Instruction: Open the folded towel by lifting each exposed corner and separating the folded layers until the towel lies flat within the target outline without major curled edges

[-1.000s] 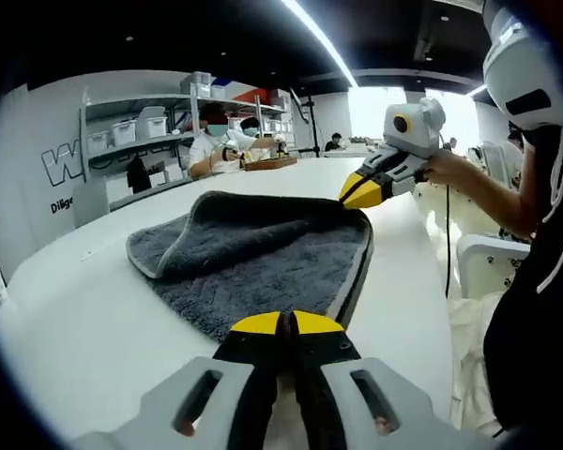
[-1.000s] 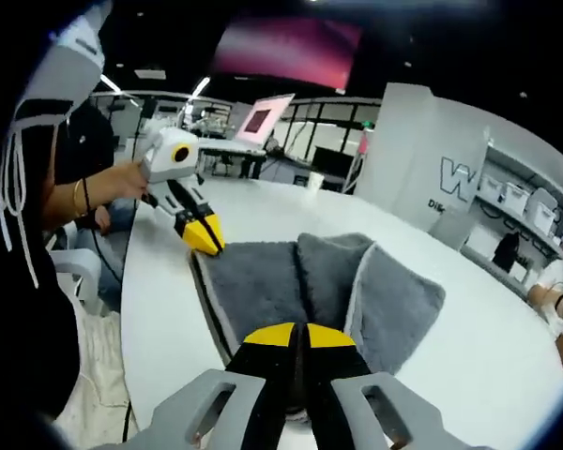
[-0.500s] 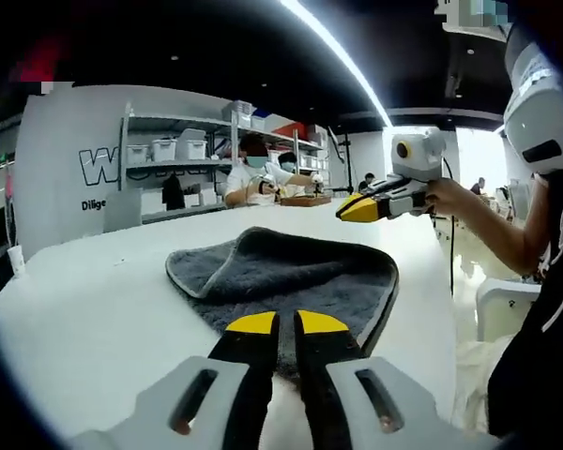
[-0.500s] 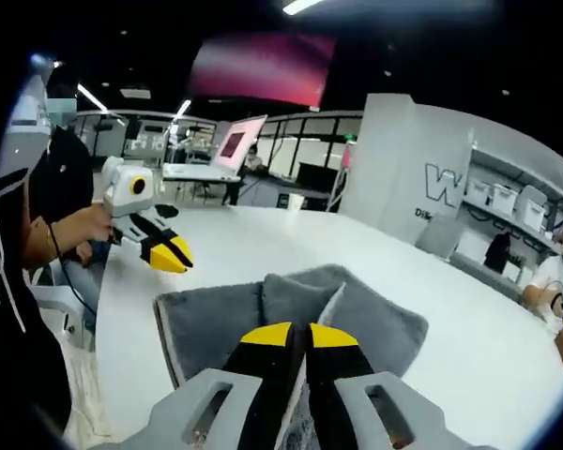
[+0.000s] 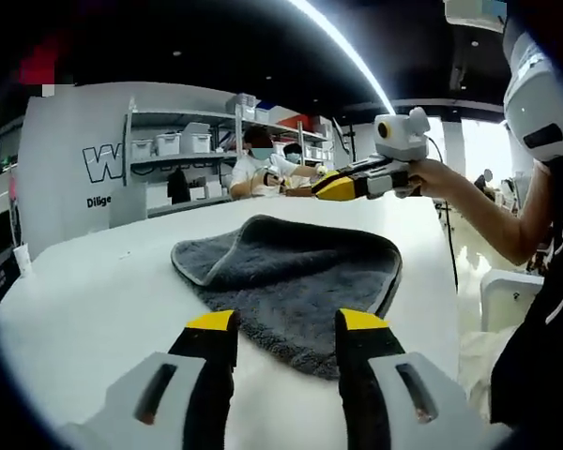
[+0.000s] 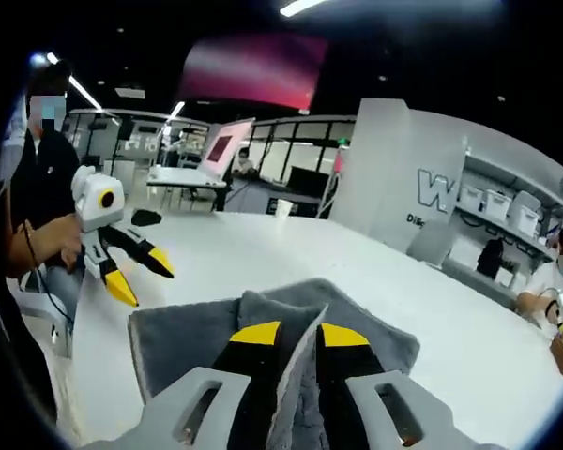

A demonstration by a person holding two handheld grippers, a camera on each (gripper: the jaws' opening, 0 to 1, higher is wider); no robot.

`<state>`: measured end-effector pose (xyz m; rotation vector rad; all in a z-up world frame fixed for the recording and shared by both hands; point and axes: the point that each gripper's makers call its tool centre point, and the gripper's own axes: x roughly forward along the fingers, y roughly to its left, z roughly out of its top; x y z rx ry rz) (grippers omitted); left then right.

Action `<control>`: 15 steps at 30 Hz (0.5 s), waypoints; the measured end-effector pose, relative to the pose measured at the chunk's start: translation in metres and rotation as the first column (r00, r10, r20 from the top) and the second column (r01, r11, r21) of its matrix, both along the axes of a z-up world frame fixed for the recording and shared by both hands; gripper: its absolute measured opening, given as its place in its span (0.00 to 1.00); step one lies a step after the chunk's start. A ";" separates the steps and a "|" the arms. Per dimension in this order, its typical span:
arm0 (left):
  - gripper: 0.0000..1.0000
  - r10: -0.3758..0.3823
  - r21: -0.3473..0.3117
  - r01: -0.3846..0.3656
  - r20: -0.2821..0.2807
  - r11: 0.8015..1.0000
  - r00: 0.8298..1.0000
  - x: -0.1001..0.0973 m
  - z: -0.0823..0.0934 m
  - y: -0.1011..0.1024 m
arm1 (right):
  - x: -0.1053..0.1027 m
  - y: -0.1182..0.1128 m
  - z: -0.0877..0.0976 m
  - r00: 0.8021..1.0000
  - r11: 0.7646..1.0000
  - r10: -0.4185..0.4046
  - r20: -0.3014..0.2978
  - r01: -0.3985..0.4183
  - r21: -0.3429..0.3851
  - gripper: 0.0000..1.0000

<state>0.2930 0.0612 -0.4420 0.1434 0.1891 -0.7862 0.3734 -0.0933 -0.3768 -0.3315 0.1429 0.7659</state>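
- Gripping a raised edge of the grey towel (image 6: 263, 323), the right gripper (image 6: 288, 330) has its yellow-tipped jaws nearly closed, the light edge of the cloth running up between them.
- Hovering with its jaws spread wide and nothing between them, the left gripper (image 5: 288, 322) sits just short of the towel's near edge (image 5: 296, 281).
- Beyond both tips the towel lies on the white table (image 5: 103, 291), one layer folded over another and the far edge curled up — not yet flat; no target outline can be made out.
- Judging from this, the fold is best peeled slowly, the lifted edge carried up and across — the free claw could pin the lower layer so it does not drag.
- Farther off, shelves (image 5: 169, 150) stand by the wall.
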 end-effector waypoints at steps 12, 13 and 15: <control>0.56 -0.008 0.002 0.008 -0.008 1.000 1.000 -0.006 -0.002 0.001 | 0.025 0.015 -0.016 0.997 1.000 -0.007 -0.081 0.008 0.012 0.25; 0.58 -0.009 0.003 0.009 -0.011 1.000 1.000 -0.006 -0.002 0.001 | 0.028 0.016 -0.017 0.996 1.000 -0.011 -0.084 0.012 0.010 0.26; 0.61 -0.022 0.017 0.022 -0.021 1.000 1.000 -0.008 -0.006 -0.001 | 0.033 0.019 -0.021 0.995 1.000 -0.015 -0.101 0.015 0.002 0.26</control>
